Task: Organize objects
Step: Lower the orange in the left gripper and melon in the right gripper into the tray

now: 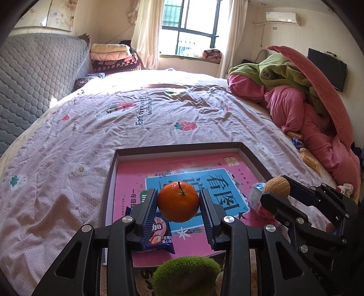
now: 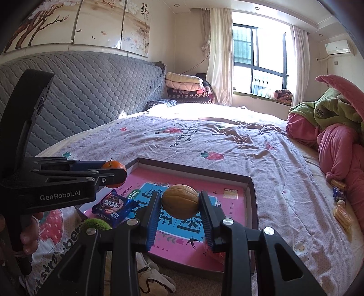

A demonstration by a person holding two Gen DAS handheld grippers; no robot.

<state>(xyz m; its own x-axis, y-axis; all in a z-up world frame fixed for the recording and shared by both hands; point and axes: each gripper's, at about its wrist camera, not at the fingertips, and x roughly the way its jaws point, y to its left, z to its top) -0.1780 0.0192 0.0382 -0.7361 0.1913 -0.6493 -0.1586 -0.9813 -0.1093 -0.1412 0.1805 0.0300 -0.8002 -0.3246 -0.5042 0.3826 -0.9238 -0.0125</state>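
Left jaws: ribbed pads of left gripper [image 1: 178, 202] clamp a smooth round orange [image 1: 178, 201].
Right jaws: right gripper [image 2: 179, 205] clamps a ridged oval walnut [image 2: 180, 201].
Location: both above the shallow rectangular tray [image 2: 254, 200].

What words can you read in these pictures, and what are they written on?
"GenRobot.AI": side of the left gripper.
"Eat", "with": bedsheet; the rest is too crumpled.
"看图": book cover in the box, seen upside down.
Snack packet: print too small to read.
Wall painting: writing too small.
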